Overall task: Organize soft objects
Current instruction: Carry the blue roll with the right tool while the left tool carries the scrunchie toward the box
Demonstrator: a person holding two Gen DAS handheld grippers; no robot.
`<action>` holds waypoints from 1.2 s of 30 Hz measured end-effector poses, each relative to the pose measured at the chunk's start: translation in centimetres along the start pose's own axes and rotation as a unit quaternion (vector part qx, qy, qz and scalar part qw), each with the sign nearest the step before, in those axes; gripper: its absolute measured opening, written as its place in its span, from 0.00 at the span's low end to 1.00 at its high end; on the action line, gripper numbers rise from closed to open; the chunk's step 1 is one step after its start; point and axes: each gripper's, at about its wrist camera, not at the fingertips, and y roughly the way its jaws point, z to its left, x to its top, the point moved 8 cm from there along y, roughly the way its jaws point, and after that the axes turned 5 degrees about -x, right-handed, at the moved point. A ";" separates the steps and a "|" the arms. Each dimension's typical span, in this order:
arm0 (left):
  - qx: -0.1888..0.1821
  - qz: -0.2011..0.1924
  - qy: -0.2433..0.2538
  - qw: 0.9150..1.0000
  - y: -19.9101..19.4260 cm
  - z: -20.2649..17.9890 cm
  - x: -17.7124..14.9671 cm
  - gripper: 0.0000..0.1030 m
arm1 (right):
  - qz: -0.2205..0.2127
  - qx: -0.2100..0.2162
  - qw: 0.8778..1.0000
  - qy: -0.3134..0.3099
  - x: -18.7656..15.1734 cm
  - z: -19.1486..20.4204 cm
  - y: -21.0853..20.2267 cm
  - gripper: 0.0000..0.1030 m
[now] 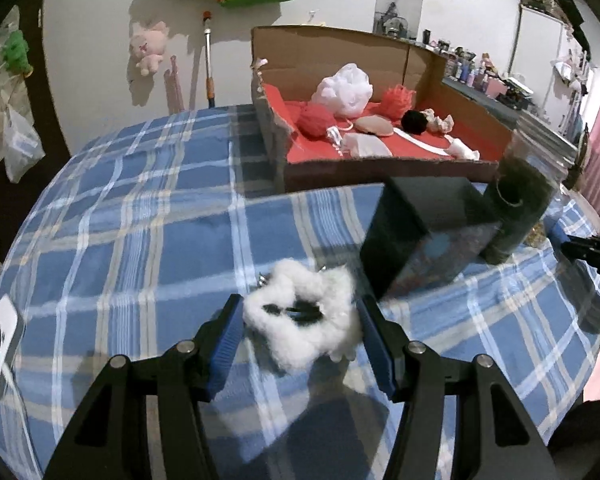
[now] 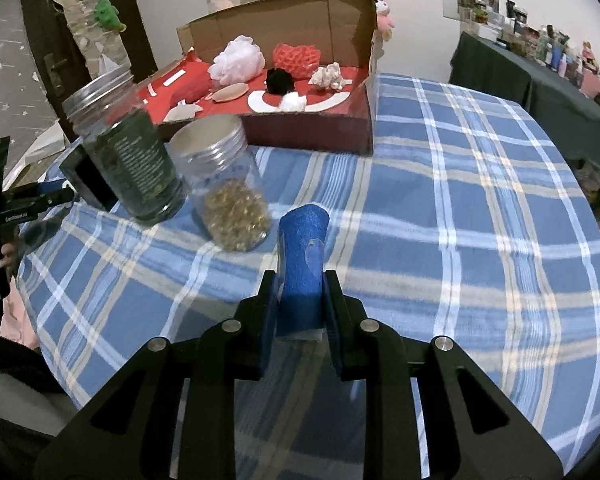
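Note:
My left gripper [image 1: 299,310] is shut on a white fluffy piece [image 1: 296,346] with a dark clip at its centre, carried just above the blue plaid tablecloth [image 1: 140,240]. Between the pads of my right gripper [image 2: 300,284], also shut, stands a blue foam roll [image 2: 304,240] that sticks up past the fingertips. Farther back is a cardboard box [image 1: 380,172] with a red lining. It holds a white mesh pouf [image 1: 346,88], red poufs [image 1: 396,98], a black pompom [image 1: 416,122] and beige pads. The right wrist view shows the same box [image 2: 308,136] straight ahead.
A green-labelled jar [image 2: 136,160] and a jar of yellow beads [image 2: 232,200] stand left of the foam roll, in front of the box. A black box [image 1: 420,232] sits right of the fluffy piece. A white device [image 1: 0,340] lies at the table's left edge.

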 end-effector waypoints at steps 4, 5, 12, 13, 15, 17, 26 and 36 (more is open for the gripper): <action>-0.019 -0.008 0.016 1.000 0.5 0.5 1.2 0.58 | -0.003 0.007 1.000 -0.016 0.9 -0.2 0.6 0.21; -0.022 -0.009 0.019 1.000 0.6 0.4 1.5 0.58 | -0.002 0.011 1.000 -0.019 1.2 -0.3 0.8 0.21; -0.058 -0.011 0.035 0.998 1.7 0.7 3.5 0.58 | -0.005 0.031 0.999 -0.035 2.7 -0.7 1.6 0.21; -0.062 -0.011 0.039 0.997 1.8 0.7 3.8 0.58 | -0.005 0.034 0.999 -0.038 2.9 -0.7 1.7 0.21; -0.072 -0.013 0.045 0.996 2.0 0.5 4.2 0.58 | -0.007 0.047 0.998 -0.044 3.3 -0.7 1.8 0.21; -0.082 -0.013 0.049 0.995 2.0 0.4 4.4 0.58 | -0.007 0.057 0.997 -0.051 3.6 -0.5 1.9 0.21; -0.099 -0.018 0.070 0.992 1.8 0.2 5.8 0.58 | -0.005 0.081 0.993 -0.081 5.1 0.3 2.3 0.21; -0.109 -0.019 0.097 0.989 1.4 -0.8 7.4 0.58 | -0.009 0.096 0.990 -0.102 6.8 0.8 2.4 0.21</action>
